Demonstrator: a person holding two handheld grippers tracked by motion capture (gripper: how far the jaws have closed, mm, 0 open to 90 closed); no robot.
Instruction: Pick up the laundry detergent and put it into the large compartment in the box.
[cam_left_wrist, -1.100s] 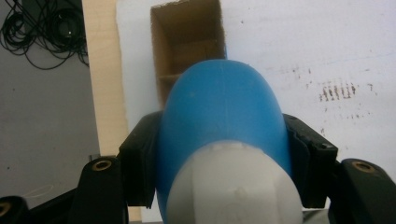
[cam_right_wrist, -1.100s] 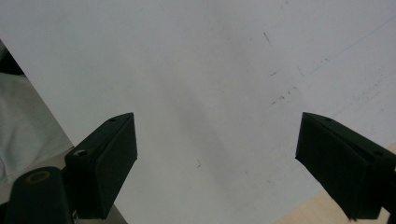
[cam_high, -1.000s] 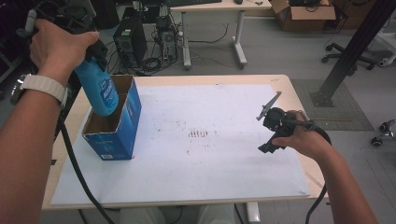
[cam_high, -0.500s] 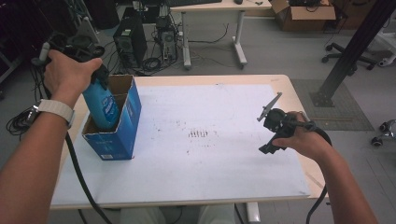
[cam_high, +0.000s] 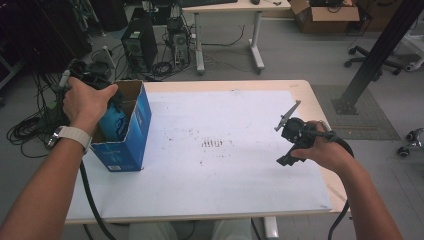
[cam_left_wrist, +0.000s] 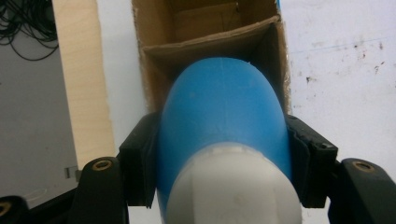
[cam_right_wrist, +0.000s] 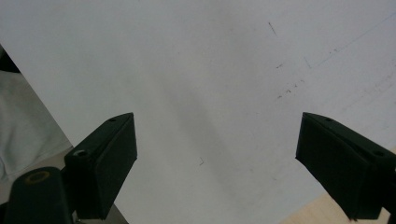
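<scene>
A blue bottle (cam_left_wrist: 223, 121) with a white cap end sits clamped between the black jaws of my left gripper (cam_left_wrist: 219, 163). In the high view the bottle (cam_high: 114, 122) is partly down inside an open blue cardboard box (cam_high: 131, 140) at the table's left side, with my left gripper (cam_high: 85, 82) held above the box's far corner. The box's brown inside (cam_left_wrist: 205, 28) lies straight ahead of the bottle. My right gripper (cam_high: 287, 137) hovers low over the white sheet at the right, open, with nothing between its jaws (cam_right_wrist: 217, 163).
A white sheet (cam_high: 215, 145) with faint dark marks covers most of the wooden table (cam_high: 305, 92). Behind the table are computer towers (cam_high: 135, 42), cables on the floor, another desk and a black post (cam_high: 380, 50) at the right.
My left gripper has come down and toward the box, lowering the blue bottle from above the box into its opening. The right gripper has stayed in place.
</scene>
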